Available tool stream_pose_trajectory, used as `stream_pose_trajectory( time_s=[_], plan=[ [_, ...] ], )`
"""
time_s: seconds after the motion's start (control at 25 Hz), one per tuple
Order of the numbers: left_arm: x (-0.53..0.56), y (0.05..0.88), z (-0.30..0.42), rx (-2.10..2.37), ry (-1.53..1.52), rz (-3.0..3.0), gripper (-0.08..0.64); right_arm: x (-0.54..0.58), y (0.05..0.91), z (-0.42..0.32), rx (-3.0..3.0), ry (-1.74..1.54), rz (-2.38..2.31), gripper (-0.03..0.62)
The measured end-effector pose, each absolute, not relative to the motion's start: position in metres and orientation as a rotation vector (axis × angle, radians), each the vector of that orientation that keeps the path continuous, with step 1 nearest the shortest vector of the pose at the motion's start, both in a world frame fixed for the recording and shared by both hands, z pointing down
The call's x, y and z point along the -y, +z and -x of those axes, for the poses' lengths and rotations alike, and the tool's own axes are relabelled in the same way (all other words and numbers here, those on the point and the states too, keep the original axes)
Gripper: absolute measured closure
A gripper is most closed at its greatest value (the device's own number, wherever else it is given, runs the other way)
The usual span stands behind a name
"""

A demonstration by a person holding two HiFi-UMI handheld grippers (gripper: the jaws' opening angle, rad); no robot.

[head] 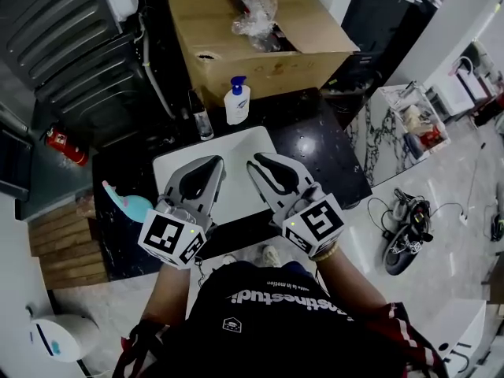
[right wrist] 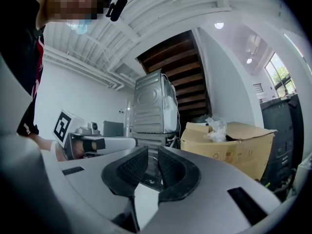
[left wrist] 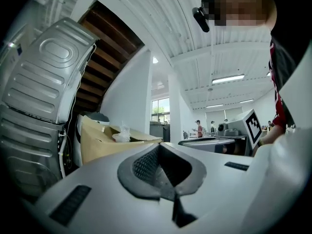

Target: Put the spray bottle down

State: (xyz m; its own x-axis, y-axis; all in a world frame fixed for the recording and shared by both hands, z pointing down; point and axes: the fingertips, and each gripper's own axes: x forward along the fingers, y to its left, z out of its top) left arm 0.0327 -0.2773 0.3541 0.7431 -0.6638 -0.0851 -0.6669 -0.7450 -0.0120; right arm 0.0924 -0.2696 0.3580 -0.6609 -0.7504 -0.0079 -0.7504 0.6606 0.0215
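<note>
The spray bottle (head: 237, 101) stands upright on the black table (head: 315, 136), just in front of the cardboard box (head: 299, 30) and apart from both grippers. The left gripper (head: 215, 162) is held over the white board (head: 244, 144) with its jaws closed together and nothing in them. Beside it, the right gripper (head: 254, 162) has its jaws a narrow gap apart, also with nothing between them.

The table (head: 315, 136) is glossy and smooth (speckled, stone-like); the box (head: 260, 57) is matt cardboard; the pads (right wrist: 130, 172) of the right gripper (right wrist: 152, 152) are ribbed rubber.
</note>
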Motion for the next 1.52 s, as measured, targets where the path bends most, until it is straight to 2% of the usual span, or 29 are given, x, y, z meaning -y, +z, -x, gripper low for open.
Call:
stream_pose_trajectory(
  time_s=[0.28,1.08,1.52],
  plan=[
    [0.272,0.355,-0.049,-1.074,0.062,2.872,0.545,0.268,0.353,-0.095,2.873,-0.024,-1.251,0.554],
    [0.275,0.355,-0.026,-1.142,0.045,2.856,0.546,0.282,0.354,-0.063,2.905,0.001,-1.111,0.555],
    [0.278,0.355,-0.026,-1.167,0.055,2.851,0.546,0.285,0.354,-0.070,2.894,-0.002,-1.139,0.555]
  ],
)
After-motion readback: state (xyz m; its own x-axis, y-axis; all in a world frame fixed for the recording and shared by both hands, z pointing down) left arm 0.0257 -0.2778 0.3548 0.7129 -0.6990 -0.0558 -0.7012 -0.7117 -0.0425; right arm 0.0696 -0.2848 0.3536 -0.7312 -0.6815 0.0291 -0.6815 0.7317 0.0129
